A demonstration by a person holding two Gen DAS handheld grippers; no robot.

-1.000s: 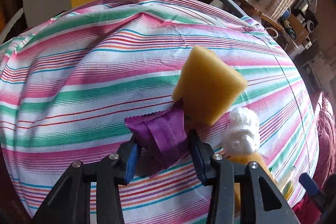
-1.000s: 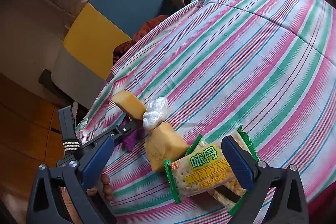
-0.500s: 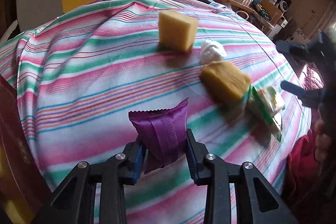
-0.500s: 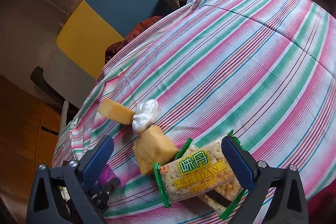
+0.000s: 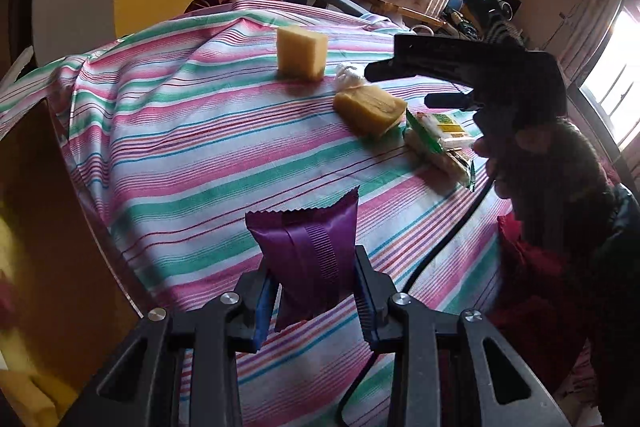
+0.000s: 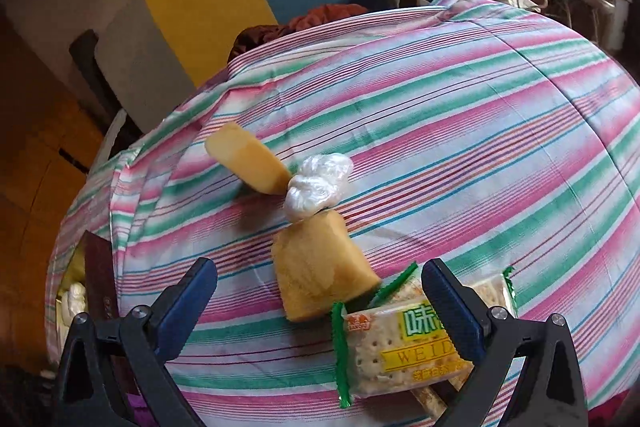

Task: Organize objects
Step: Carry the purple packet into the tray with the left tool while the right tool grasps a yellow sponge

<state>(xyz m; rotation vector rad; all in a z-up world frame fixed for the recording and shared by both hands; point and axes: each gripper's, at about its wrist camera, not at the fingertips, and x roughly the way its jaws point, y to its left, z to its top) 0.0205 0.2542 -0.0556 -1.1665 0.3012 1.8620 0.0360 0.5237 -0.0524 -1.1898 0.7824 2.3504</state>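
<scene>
From the left wrist, the left gripper (image 5: pixel 314 291) pinched a shiny purple foil snack packet (image 5: pixel 310 259) between its fingers, lifted off the striped-cloth bench (image 5: pixel 168 131), farther from the yellow sponge blocks (image 5: pixel 302 53) than a second earlier.

From the right wrist, the right gripper (image 6: pixel 320 301) had fingers spread, empty; the green-edged cracker packet (image 6: pixel 394 351) lay just beyond them, still unsorted.

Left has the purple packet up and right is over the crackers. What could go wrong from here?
1. The left gripper pinches only the purple packet's lower end; the slick wrapper could slip out.
2. The right gripper hangs open with one finger over the cracker pack and the yellow sponge block between; closing here may catch the sponge instead.
</scene>
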